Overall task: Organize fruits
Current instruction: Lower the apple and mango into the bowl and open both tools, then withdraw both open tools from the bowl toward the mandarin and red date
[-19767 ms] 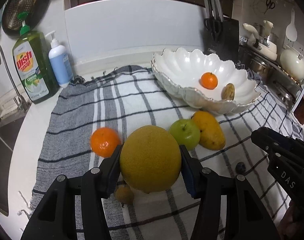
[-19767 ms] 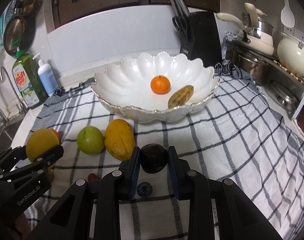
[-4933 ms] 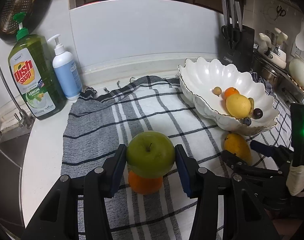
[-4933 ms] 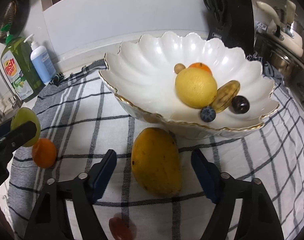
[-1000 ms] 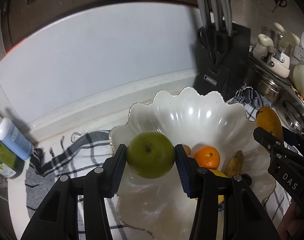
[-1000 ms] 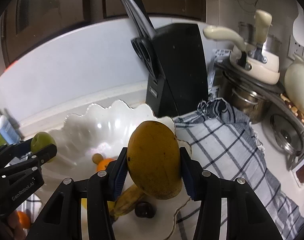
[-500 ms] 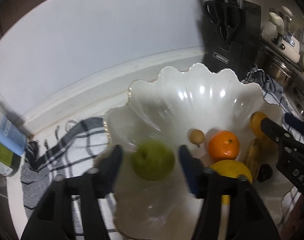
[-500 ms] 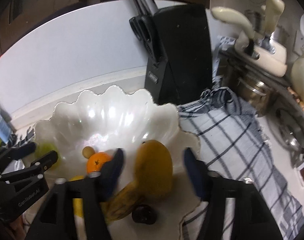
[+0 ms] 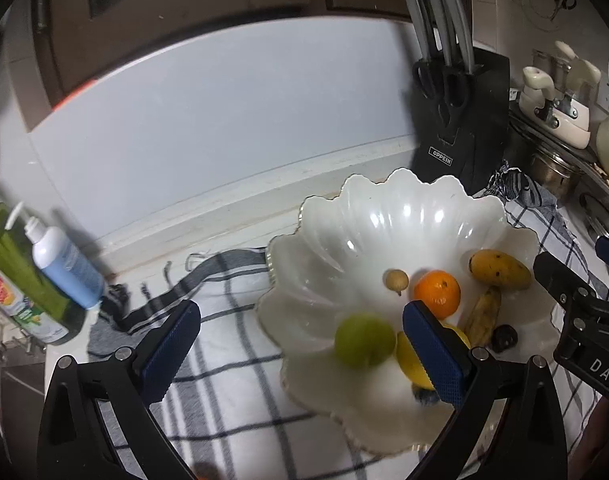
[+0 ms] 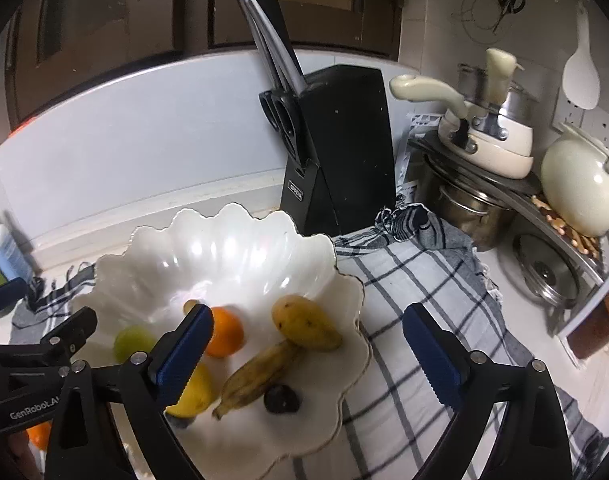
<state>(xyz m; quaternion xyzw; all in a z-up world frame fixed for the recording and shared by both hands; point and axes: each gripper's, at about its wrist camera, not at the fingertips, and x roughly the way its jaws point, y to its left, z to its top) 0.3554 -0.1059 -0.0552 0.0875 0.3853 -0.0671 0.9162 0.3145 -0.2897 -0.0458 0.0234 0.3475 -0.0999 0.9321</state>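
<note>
A white scalloped bowl (image 9: 388, 216) (image 10: 224, 248) stands on a checked cloth. It holds a green apple (image 9: 364, 340) (image 10: 132, 342), blurred, a mango (image 9: 498, 270) (image 10: 304, 324), an orange (image 9: 438, 294) (image 10: 224, 332), a banana (image 9: 482, 314) (image 10: 260, 376), a lemon (image 10: 192, 396) and a dark plum (image 9: 504, 336) (image 10: 280, 398). My left gripper (image 9: 302, 350) (image 10: 40, 308) hovers over the bowl's left side, jaws opening, nothing between its pads. My right gripper (image 10: 308, 350) (image 9: 584, 264) hangs over the bowl's right side, jaws opening, with the mango lying free below it.
A black knife block (image 10: 336, 148) stands behind the bowl, pots and lids (image 10: 484, 148) to its right. A green dish soap bottle (image 9: 8, 264) and a blue pump bottle (image 9: 64, 264) stand at the left. Another orange (image 10: 38, 434) lies on the checked cloth (image 10: 424, 300).
Both grippers went from shut to wide open. The apple left the left jaws and the mango left the right jaws; both now lie in the bowl. Both grippers drew back slightly.
</note>
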